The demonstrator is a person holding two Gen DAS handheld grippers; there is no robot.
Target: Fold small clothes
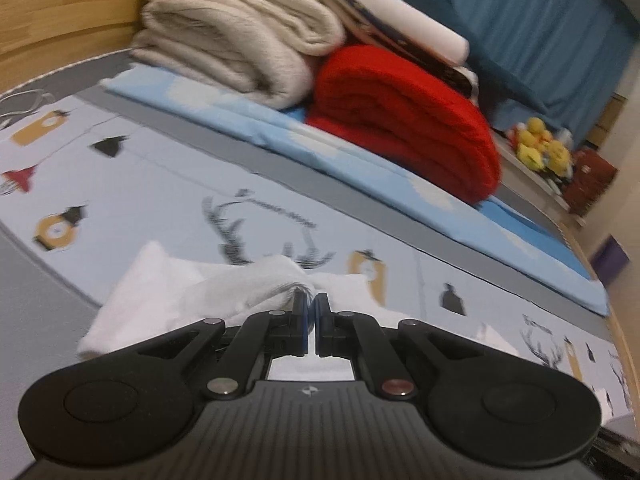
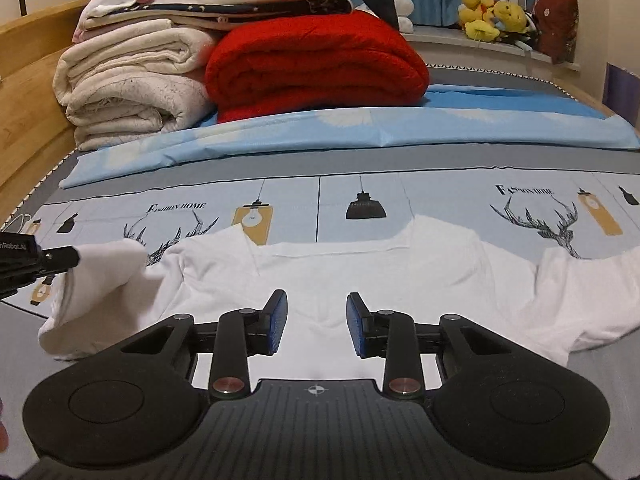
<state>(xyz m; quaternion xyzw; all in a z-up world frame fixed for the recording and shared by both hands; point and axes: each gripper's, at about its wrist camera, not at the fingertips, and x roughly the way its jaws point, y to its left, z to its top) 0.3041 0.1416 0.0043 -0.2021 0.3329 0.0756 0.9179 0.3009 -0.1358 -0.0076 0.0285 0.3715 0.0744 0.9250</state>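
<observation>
A small white T-shirt (image 2: 320, 272) lies spread on the patterned bedsheet (image 2: 440, 200), neck toward the far side. My left gripper (image 1: 311, 304) is shut on the shirt's left sleeve (image 1: 240, 284) and holds it lifted and bunched; it shows at the left edge of the right wrist view (image 2: 60, 260), with the sleeve (image 2: 108, 276) raised off the sheet. My right gripper (image 2: 316, 312) is open and empty, low over the middle of the shirt's body. The right sleeve (image 2: 580, 280) lies flat.
A folded red blanket (image 2: 316, 64) and cream blankets (image 2: 132, 84) are stacked at the back on a light blue sheet (image 2: 400, 128). A wooden bed frame (image 2: 28, 100) runs along the left. Yellow plush toys (image 2: 492, 16) sit on a ledge at the far right.
</observation>
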